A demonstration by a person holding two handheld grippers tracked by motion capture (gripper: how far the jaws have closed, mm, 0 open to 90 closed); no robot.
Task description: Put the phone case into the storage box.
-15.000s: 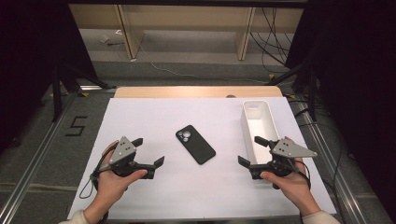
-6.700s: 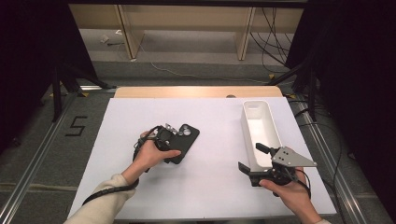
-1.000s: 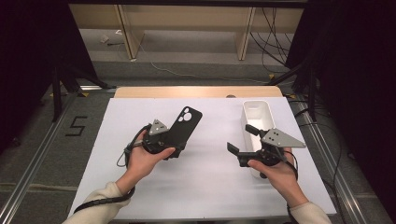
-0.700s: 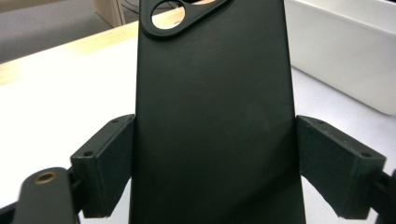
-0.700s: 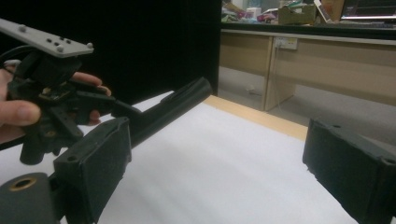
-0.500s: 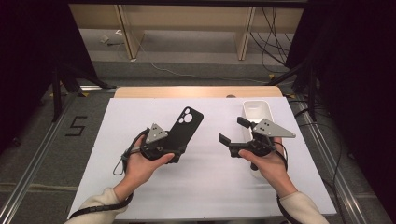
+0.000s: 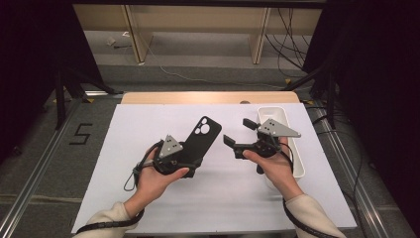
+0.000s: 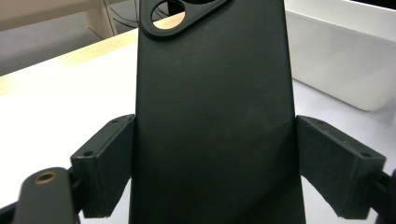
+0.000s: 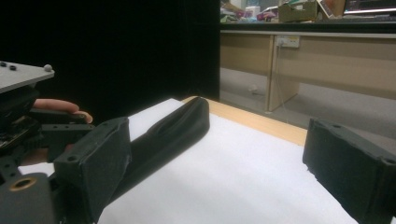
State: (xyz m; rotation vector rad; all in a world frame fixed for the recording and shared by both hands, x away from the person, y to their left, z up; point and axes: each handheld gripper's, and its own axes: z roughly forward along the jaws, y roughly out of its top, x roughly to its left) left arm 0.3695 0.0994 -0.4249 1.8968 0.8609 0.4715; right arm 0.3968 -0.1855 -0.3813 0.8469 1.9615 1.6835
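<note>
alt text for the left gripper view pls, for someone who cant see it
A black phone case stands gripped between the left gripper's two black jaws, its camera cutout at the top of the frame. Behind it lie a white table and, at upper right, a white bin.
</note>
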